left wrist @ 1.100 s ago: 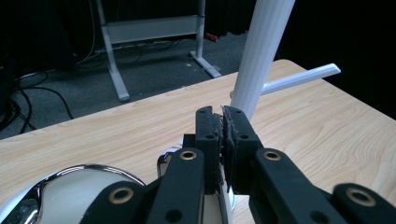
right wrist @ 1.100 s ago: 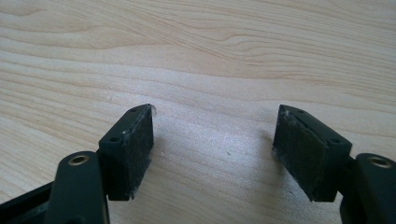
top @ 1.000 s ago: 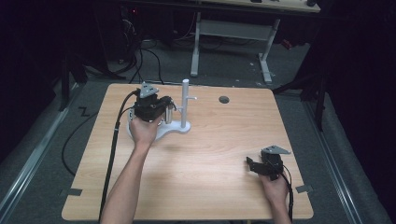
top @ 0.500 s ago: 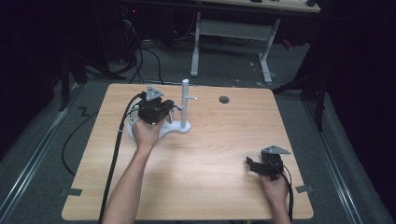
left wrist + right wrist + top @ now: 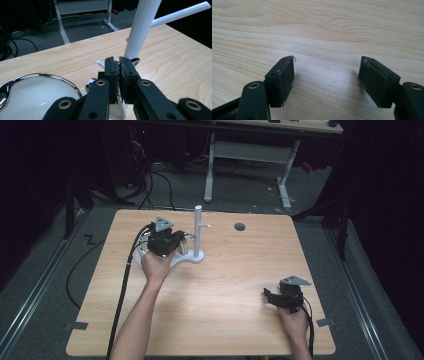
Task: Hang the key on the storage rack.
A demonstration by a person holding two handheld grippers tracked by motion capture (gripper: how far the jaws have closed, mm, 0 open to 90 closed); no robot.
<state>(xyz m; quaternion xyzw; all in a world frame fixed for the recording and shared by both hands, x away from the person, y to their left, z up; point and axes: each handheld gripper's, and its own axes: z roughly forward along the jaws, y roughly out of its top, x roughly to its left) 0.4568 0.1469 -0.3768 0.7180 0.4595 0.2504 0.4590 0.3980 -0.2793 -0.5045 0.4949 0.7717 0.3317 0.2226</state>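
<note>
Cup with a shiny metal rim sits near the table's far left corner, touching the white stand's base. Nearest me, my right gripper rests by the near right corner, jaws wide apart over bare wood. Farther off, my left gripper has its jaws pressed together beside the cup's rim; whether they pinch the handle I cannot tell

Lab or workshop: bare wooden table, floor cables, metal desk frame, dark surroundings.
</note>
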